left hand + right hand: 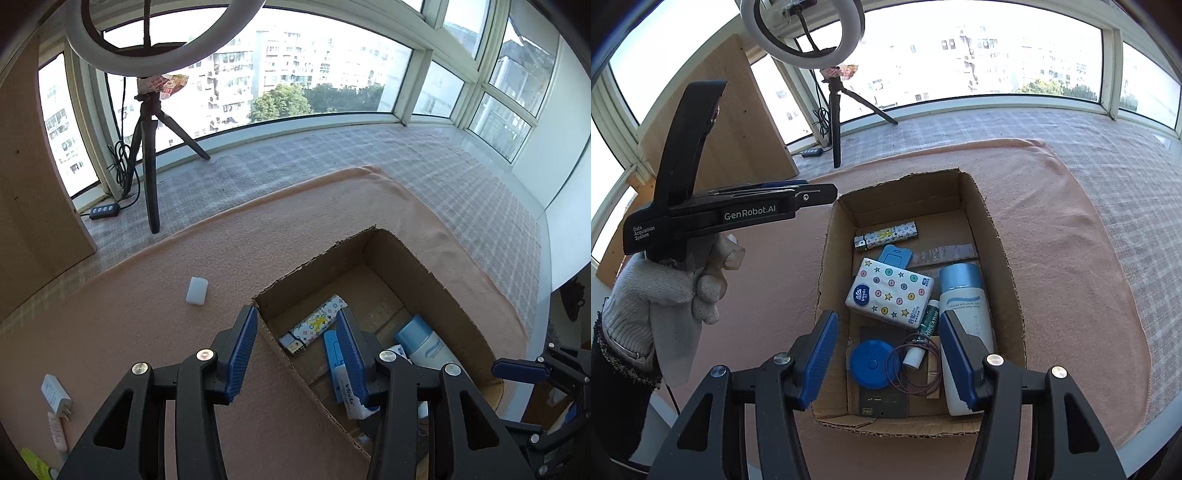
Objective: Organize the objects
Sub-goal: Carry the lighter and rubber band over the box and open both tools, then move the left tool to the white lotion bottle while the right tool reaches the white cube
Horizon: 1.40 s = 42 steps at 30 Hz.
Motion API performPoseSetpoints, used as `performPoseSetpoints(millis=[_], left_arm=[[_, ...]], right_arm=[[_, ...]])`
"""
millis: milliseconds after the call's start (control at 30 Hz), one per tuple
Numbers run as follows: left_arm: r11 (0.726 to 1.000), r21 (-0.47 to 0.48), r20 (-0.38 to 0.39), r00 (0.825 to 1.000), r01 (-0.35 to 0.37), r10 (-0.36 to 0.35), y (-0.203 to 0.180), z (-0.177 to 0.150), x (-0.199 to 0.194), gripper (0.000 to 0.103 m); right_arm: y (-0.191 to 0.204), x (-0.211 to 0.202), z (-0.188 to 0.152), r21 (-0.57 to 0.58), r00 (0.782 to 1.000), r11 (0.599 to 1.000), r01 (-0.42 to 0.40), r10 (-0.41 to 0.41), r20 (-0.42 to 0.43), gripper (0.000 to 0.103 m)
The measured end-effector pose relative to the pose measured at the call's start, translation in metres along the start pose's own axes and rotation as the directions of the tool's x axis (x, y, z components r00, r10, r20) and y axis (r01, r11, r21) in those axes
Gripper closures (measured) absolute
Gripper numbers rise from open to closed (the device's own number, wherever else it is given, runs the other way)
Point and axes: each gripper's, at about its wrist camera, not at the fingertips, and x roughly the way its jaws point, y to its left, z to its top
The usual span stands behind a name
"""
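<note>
An open cardboard box (1008,280) sits on a pink cloth (1071,240). In it lie a star-printed tissue pack (890,291), a patterned lighter (886,236), a white bottle with a blue cap (964,306), a blue round lid (871,363), a lip balm (925,332) and a thin hair band (916,369). My right gripper (889,317) hangs open above the box's near end, holding nothing. My left gripper (297,314) is open too, straddling the box's left wall (280,354), with the lighter (314,328) just beyond its tips. A small white block (197,291) lies on the cloth left of the box.
A white charger plug (55,397) and a pink tube (57,430) lie at the cloth's near left. A tripod (151,155) with a ring light (110,62) stands by the window, beside a wooden board (738,122). A gloved hand (665,295) holds the left gripper (827,195).
</note>
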Motion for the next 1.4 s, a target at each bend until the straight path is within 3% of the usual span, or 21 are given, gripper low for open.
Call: performPoseSetpoints(millis=[367, 833, 967, 1200, 1400], left_arm=[[0.997, -0.077, 0.005, 1.000, -0.003, 0.004, 0.042, -0.035, -0.037, 0.053], [0.969, -0.241, -0.032, 0.999, -0.049, 0.042, 0.147, -0.135, -0.097, 0.052], [0.957, -0.282, -0.035, 0.998, -0.066, 0.059, 0.181, -0.163, -0.115, 0.052], [0.939, -0.329, -0.046, 0.995, -0.097, 0.086, 0.228, -0.209, -0.140, 0.052], [0.926, -0.361, -0.055, 0.994, -0.113, 0.099, 0.258, -0.233, -0.152, 0.052]], right_arm=[[0.031, 0.008, -0.003, -0.004, 0.999, 0.999, -0.047, 0.047, -0.020, 0.050], [0.122, 0.029, -0.016, -0.119, 0.996, 0.990, -0.078, 0.072, -0.056, 0.042], [0.141, 0.039, -0.021, -0.088, 0.993, 0.990, -0.113, 0.110, -0.039, 0.042], [0.171, 0.062, -0.030, -0.077, 0.995, 0.993, -0.091, 0.088, -0.044, 0.042], [0.193, 0.081, -0.037, -0.041, 0.986, 0.988, -0.150, 0.146, -0.082, 0.042]])
